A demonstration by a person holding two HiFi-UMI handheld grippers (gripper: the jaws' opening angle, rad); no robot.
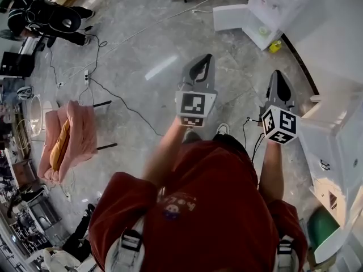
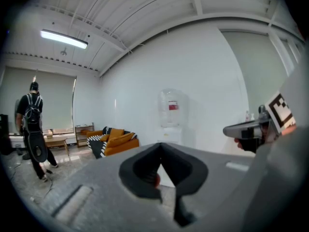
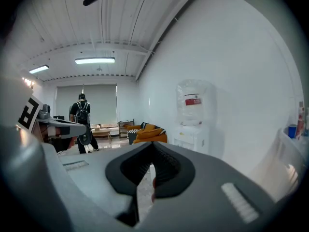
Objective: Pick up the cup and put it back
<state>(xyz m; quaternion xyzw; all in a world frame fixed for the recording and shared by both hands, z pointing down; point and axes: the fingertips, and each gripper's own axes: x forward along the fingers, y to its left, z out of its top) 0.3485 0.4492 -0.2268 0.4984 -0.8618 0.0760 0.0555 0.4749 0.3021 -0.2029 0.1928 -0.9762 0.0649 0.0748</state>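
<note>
No cup shows plainly in any view. A small blue thing [image 3: 291,130] stands on a white shelf at the far right of the right gripper view, too small to name. Both grippers are held out level over the grey floor, in front of the person in a red shirt [image 1: 210,208]. My left gripper [image 1: 206,57] has its jaws together with nothing between them, as in its own view [image 2: 161,145]. To its right, my right gripper [image 1: 277,72] is shut and empty too [image 3: 153,144]. Each gripper appears in the other's view.
A water dispenser [image 3: 193,115] stands against the white wall ahead. Farther back are an orange sofa [image 2: 116,140] and a person with a backpack [image 2: 33,124]. White furniture [image 1: 334,146] lines the right side. Cables [image 1: 122,103] and a pink draped seat [image 1: 68,140] lie on the left.
</note>
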